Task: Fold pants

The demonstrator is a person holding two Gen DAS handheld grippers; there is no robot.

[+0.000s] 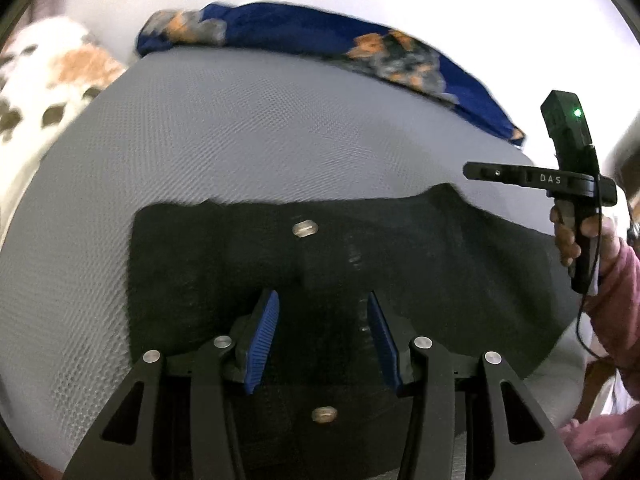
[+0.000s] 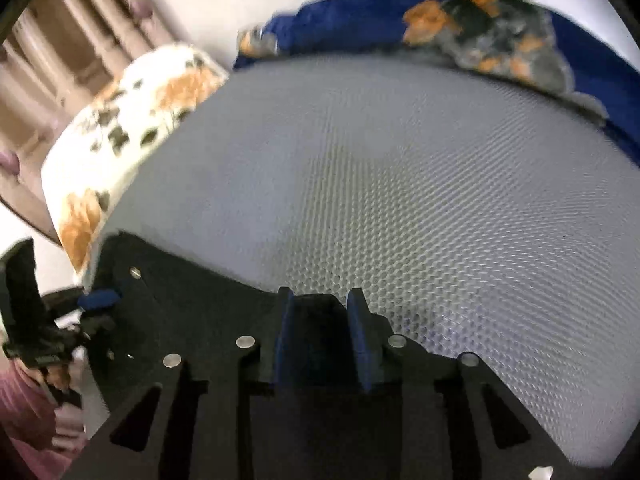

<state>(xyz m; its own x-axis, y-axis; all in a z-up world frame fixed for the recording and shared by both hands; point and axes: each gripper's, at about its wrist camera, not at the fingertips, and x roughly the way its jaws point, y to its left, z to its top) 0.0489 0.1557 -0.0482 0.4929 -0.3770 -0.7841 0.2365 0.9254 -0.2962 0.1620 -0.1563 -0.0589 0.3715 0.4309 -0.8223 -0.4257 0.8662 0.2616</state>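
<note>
Your black pants [image 1: 320,264] sit flat across the lower middle of the left wrist view, on the grey mesh mattress [image 1: 240,128]. Your left gripper [image 1: 323,336] hovers over them, blue pads [image 1: 262,340] spread, pinching nothing. In the right wrist view, your right gripper [image 2: 322,336] is partly spread at the pants' edge; can't tell if it's gripping cloth.
</note>
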